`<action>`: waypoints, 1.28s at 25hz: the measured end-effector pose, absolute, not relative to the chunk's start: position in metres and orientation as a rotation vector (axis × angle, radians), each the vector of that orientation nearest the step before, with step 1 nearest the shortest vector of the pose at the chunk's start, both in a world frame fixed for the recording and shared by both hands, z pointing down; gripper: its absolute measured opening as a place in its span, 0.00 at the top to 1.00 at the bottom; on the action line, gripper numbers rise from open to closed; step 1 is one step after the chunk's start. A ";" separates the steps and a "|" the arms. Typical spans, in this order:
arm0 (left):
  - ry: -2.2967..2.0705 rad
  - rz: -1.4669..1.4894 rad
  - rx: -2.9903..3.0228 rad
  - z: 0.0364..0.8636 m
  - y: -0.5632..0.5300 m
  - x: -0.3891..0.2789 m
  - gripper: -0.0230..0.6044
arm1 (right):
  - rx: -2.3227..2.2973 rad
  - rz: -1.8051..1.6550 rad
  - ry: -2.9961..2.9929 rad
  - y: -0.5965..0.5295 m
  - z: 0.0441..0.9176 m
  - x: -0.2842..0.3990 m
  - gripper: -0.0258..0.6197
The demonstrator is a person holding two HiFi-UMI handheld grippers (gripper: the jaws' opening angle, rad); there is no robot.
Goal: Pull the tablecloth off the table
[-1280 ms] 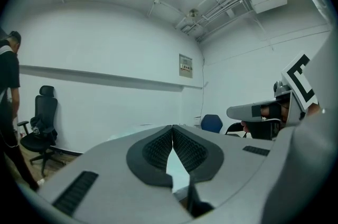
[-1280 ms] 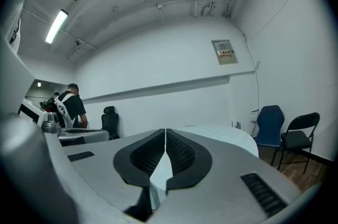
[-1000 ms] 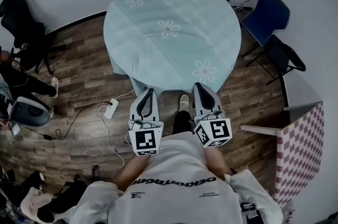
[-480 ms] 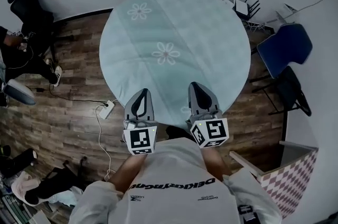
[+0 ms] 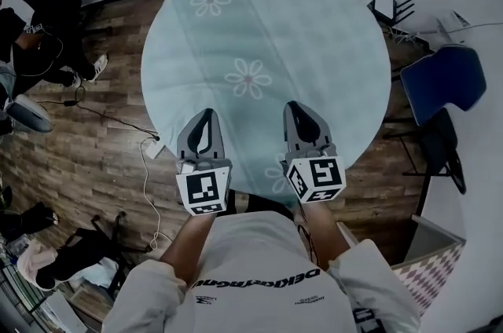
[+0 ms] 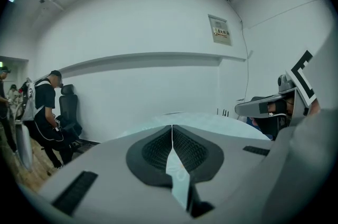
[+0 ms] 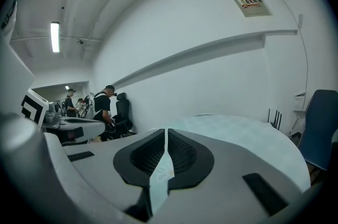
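Observation:
A round table wears a pale teal tablecloth (image 5: 267, 33) printed with white flowers, and it hangs over the rim all round. My left gripper (image 5: 206, 113) hovers over the near left part of the cloth, its jaws shut with nothing between them. My right gripper (image 5: 294, 105) hovers over the near right part, also shut and empty. In the left gripper view the closed jaws (image 6: 172, 127) point across the cloth (image 6: 211, 121). The right gripper view shows its closed jaws (image 7: 166, 131) above the cloth (image 7: 248, 133) too.
A blue chair (image 5: 444, 84) stands right of the table, with a small rack (image 5: 385, 5) behind it. A power strip with cables (image 5: 149, 149) lies on the wood floor at the left. A person (image 6: 47, 112) stands by an office chair (image 6: 67, 112). Bags (image 5: 55, 261) lie lower left.
The person has stepped up to the table. Both grippers, earlier over the floor short of its rim, now hang over the near part of the cloth. Both stay shut.

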State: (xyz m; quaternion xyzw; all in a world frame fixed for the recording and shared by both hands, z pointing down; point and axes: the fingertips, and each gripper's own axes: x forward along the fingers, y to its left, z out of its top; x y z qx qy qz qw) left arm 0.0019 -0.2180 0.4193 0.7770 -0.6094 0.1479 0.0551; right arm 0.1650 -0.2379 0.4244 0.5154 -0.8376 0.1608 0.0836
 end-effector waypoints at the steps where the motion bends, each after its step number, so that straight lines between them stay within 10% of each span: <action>1: -1.849 0.451 2.341 0.425 -0.226 -0.002 0.94 | 1.513 0.492 -2.495 -0.244 0.432 0.162 0.90; 12: -1.713 0.454 2.279 0.497 -0.314 -0.022 0.92 | 1.528 0.483 -2.390 -0.333 0.487 0.150 0.88; 32: -1.623 0.647 1.985 0.647 -0.416 -0.071 0.50 | 1.452 0.549 -2.065 -0.468 0.642 0.221 0.47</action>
